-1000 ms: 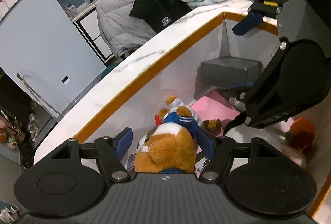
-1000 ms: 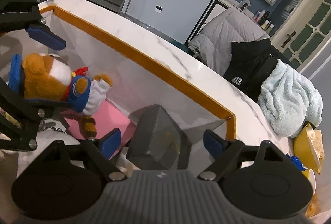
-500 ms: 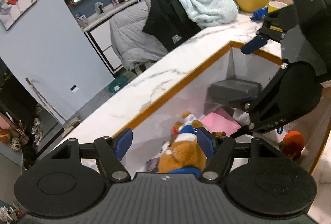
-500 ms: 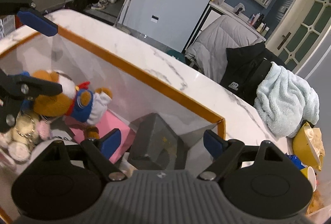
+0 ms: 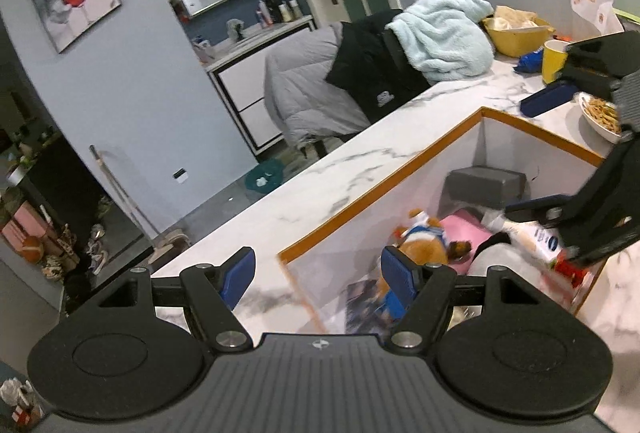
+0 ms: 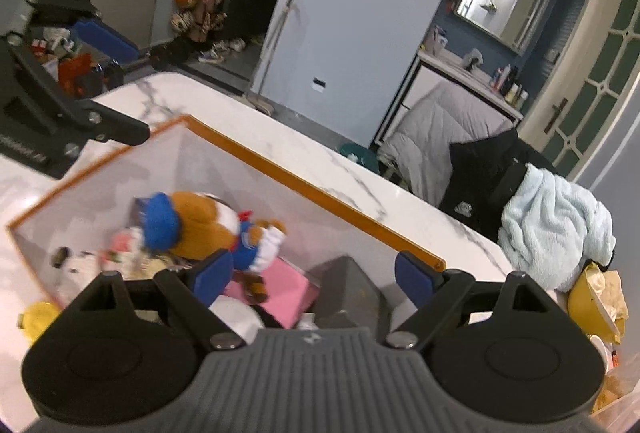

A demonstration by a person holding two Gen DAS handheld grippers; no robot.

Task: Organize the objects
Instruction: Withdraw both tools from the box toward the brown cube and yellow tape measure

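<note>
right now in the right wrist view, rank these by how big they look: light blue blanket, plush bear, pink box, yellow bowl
1. light blue blanket
2. plush bear
3. pink box and yellow bowl: similar, both partly hidden, so unranked.
Camera nearness differs, so real sizes are unsure.

— How does the left gripper (image 5: 319, 272) stand?

— Its blue pads (image 5: 238, 270) are spread wide with nothing between them, and it is angled downward.

— And the right gripper (image 6: 314, 274)?

— Also spread wide, nothing gripped, tilted down the same way. Seen from the left wrist, it sits off to the right, higher up.

— Are the two touching?

— No, they are apart, each showing at the edge of the other's view.
</note>
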